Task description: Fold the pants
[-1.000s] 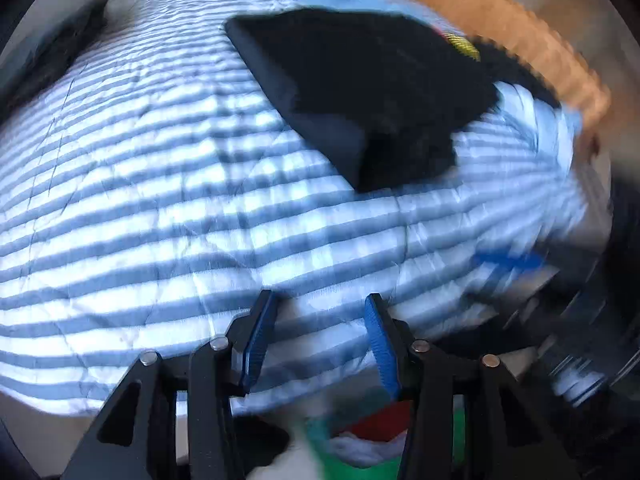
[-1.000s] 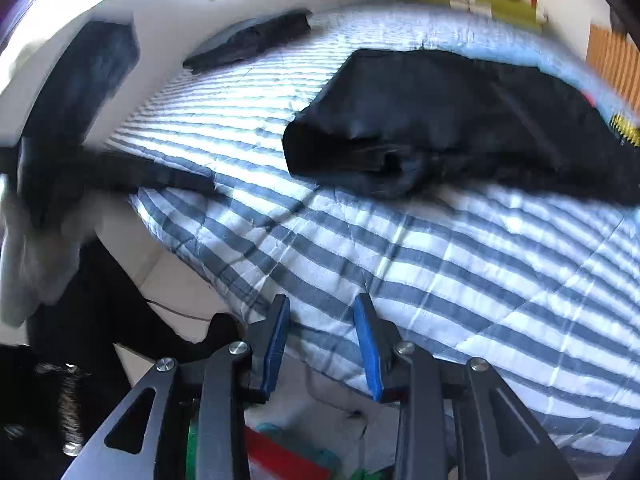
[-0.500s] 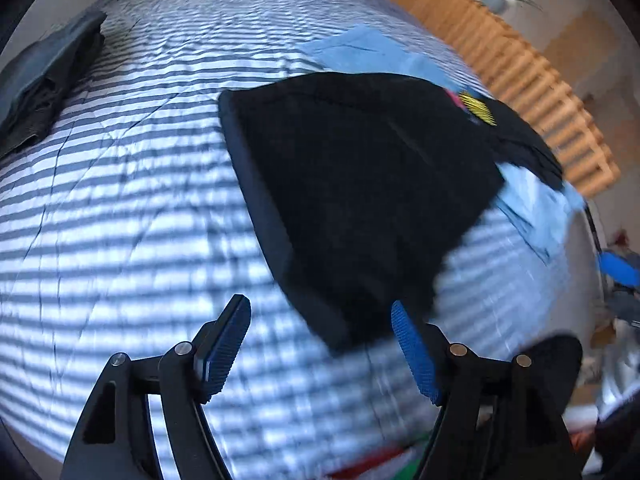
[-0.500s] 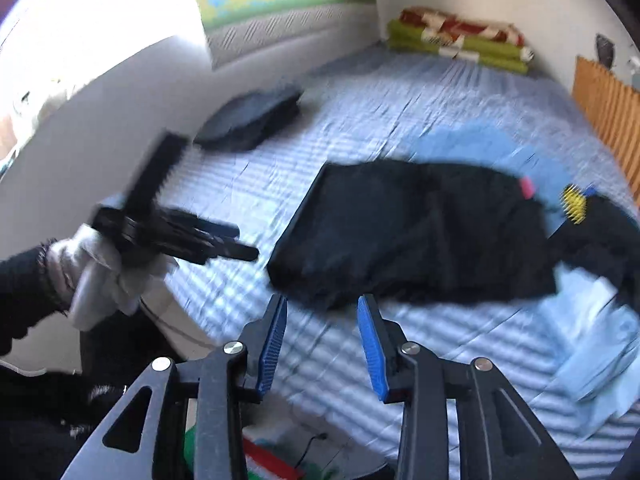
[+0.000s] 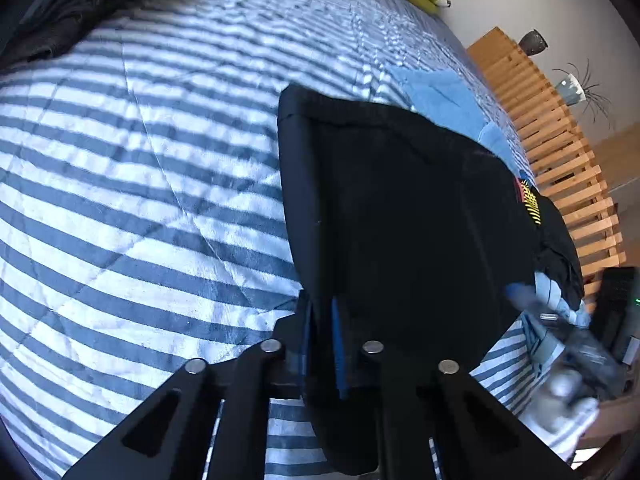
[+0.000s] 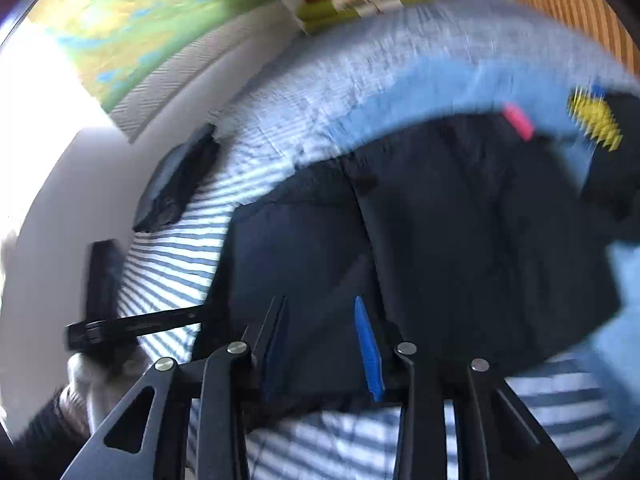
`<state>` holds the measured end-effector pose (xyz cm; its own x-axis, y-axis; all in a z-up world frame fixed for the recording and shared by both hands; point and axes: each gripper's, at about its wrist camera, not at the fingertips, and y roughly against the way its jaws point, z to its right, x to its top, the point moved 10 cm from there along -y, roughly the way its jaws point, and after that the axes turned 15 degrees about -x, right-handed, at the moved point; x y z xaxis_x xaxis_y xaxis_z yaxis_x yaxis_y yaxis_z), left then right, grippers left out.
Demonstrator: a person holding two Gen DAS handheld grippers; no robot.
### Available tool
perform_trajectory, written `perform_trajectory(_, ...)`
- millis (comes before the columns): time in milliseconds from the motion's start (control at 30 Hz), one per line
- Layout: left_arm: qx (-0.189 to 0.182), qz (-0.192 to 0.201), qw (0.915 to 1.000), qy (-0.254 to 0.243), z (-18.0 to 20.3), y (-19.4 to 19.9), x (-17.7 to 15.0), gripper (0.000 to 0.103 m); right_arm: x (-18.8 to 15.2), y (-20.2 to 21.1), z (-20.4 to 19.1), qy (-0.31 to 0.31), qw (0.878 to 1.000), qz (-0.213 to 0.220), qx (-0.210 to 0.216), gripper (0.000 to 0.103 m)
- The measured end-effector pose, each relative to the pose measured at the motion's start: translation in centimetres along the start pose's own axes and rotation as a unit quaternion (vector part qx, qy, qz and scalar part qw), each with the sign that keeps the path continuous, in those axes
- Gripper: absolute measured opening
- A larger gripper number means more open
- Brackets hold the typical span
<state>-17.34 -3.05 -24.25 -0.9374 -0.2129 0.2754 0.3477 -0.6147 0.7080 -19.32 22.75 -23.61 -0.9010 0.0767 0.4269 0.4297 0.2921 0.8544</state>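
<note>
Black fabric pants (image 5: 400,216) lie partly folded on blue-white striped bed cover (image 5: 140,200), near its front edge. Left gripper (image 5: 322,332) pinched tight on pants' near left corner, prob to lift for next fold. Right gripper (image 6: 320,344) part-open over near edge, jaws just narrowing, cloth between but not pinched.

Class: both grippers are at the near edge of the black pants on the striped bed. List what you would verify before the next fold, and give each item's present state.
1. Left gripper shut on the black pants: ok; it has just closed.
2. Right gripper gripping the pants: not ok, jaws apart over the fabric.
3. Pants flat: cannot tell.
4. Striped bed bare left of the pants: ok.
5. Blue clothes apart from the pants: not ok, they touch.
</note>
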Motion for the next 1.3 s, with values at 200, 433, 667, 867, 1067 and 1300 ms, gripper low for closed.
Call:
perform_trajectory(200, -0.004, 0.026, 0.9985, -0.048, 5.2, 2.1, 0.9, 0.004, -1.2, -2.5, 1.6, 0.019, 0.999, -0.012, -0.030, 0.018)
perform_trajectory(433, -0.023, 0.032, 0.9939, -0.103, 13.8, 2.1, 2.5, 0.004, -1.3, -2.0, 2.3, -0.007, 1.000, -0.016, 0.003, 0.020)
perform_trajectory(667, -0.046, -0.004, 0.9796, -0.195, 26.2, -4.7, 4.4, 0.004, 0.8, 2.5, 8.9, -0.103, 0.994, 0.033, 0.030, 0.021)
perform_trajectory(867, -0.046, -0.077, 0.9700, -0.226, 31.8, -16.8, 3.7, 0.005, 1.0, 4.5, 16.9, -0.202, 0.978, 0.048, 0.030, 0.024)
perform_trajectory(1067, -0.077, -0.134, 0.9637, -0.218, 32.3, -20.4, 1.5, 0.029, 1.3, 5.8, 19.8, -0.207, 0.976, 0.063, -0.002, 0.024)
perform_trajectory(1300, -0.078, -0.095, 0.9593, -0.254, 28.3, -12.9, 0.3, 0.038, 2.1, 6.7, 19.7, -0.188, 0.980, 0.072, -0.003, 0.025)
